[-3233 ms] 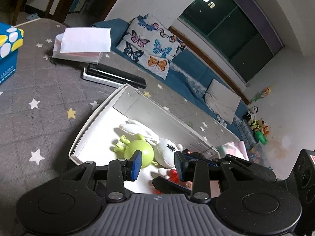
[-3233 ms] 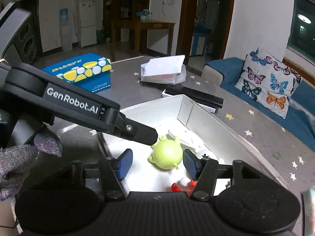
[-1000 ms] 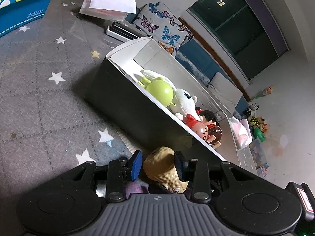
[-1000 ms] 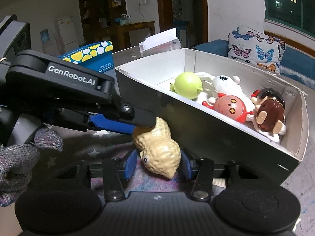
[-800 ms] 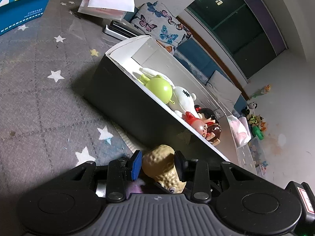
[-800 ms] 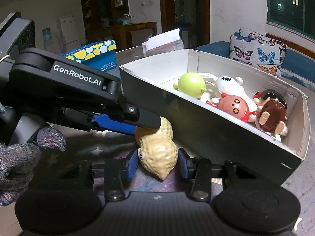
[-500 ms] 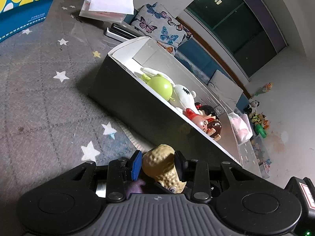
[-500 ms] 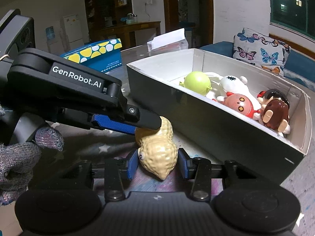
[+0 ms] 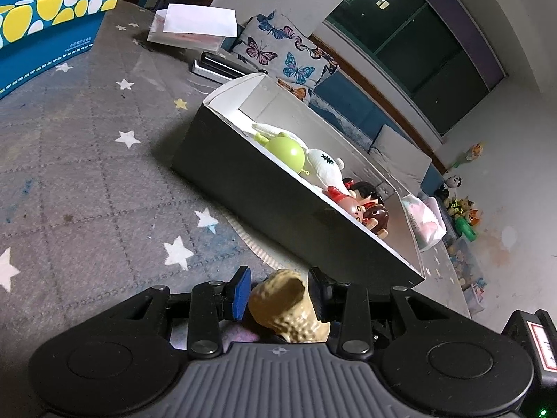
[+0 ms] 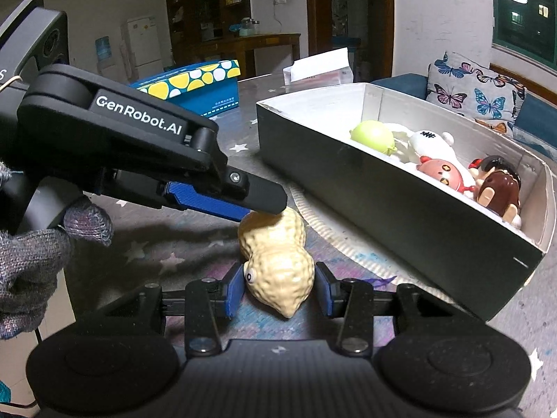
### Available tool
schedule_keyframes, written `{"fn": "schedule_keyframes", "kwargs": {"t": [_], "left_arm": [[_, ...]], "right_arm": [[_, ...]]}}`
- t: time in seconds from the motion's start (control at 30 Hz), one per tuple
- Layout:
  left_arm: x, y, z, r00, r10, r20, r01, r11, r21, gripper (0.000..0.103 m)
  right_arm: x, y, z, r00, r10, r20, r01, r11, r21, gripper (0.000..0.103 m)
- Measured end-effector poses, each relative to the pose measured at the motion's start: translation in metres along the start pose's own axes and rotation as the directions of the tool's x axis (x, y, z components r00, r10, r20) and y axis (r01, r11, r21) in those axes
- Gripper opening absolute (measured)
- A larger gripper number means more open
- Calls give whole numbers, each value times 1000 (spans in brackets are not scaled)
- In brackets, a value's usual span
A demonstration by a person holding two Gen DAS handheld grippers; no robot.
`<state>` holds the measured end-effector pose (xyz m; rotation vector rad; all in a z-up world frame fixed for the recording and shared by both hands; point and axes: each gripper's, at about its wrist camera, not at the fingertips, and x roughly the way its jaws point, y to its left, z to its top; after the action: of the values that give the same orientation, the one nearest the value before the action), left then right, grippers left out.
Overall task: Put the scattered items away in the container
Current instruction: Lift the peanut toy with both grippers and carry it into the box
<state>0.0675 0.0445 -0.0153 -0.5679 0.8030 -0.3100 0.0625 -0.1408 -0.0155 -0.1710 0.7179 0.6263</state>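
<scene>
A tan peanut-shaped toy [image 10: 276, 263] with a small eye lies on the grey star mat, just in front of the box. My right gripper [image 10: 276, 289] is shut on its lower half. My left gripper [image 9: 280, 294] is shut on its upper end [image 9: 287, 304]; its fingers [image 10: 226, 205] reach in from the left in the right wrist view. The open box [image 10: 400, 216] with dark outer walls and a white inside holds a green ball toy [image 10: 371, 137], a white plush [image 10: 431, 146], a red figure [image 10: 442, 174] and a brown-haired figure [image 10: 497, 188].
A blue and yellow carton [image 9: 41, 24] stands at the far left of the mat. A tissue pack [image 9: 189, 29] and a black and white flat device [image 9: 217, 68] lie behind the box. A butterfly cushion [image 9: 285, 57] rests on the blue sofa beyond.
Both grippers came down from over the box to the mat and closed on the peanut toy. Over the last second they drew back from the box a little with the toy.
</scene>
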Motion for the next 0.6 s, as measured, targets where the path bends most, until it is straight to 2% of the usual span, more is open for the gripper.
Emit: {"fn": "schedule_keyframes", "kwargs": {"t": [0.6], "left_arm": [[-2, 3, -6, 1000, -14, -6, 14, 1000, -8, 35]], "right_arm": [[-6, 1, 1, 1000, 0, 15, 0, 1000, 1, 42]]}}
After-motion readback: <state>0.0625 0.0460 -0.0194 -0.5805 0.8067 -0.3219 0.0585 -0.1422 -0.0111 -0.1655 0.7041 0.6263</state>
